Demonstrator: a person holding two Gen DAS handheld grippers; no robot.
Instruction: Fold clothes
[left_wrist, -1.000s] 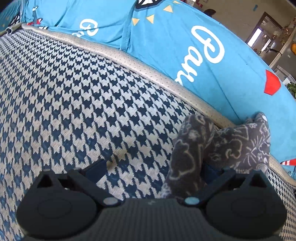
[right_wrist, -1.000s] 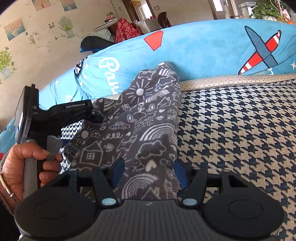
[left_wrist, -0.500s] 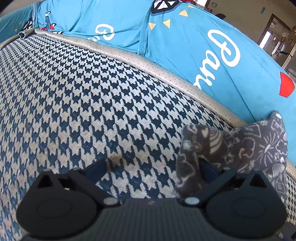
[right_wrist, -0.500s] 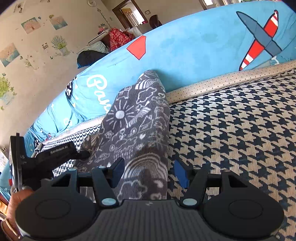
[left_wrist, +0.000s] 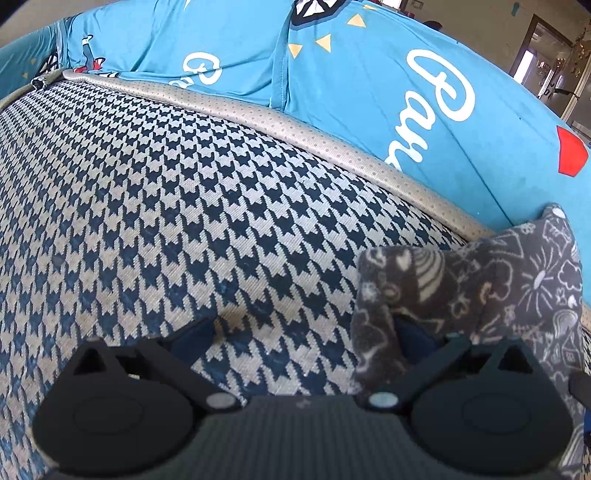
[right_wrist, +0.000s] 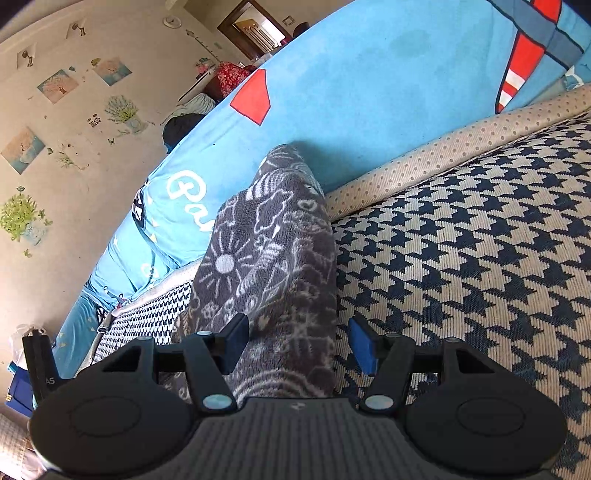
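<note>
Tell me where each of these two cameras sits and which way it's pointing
Left wrist: sits on the left gripper, looks along its open fingers over the houndstooth seat toward blue cushions.
Right wrist: sits on the right gripper, looks along the grey patterned garment; fingers open.
Both show the garment, seat and cushions; no hand shows.

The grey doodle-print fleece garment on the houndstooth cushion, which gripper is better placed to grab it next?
Probably the right gripper: the grey doodle-print fleece garment lies between its open fingers. The left gripper is open too, but the fabric only drapes over one finger, off-centre.
</note>
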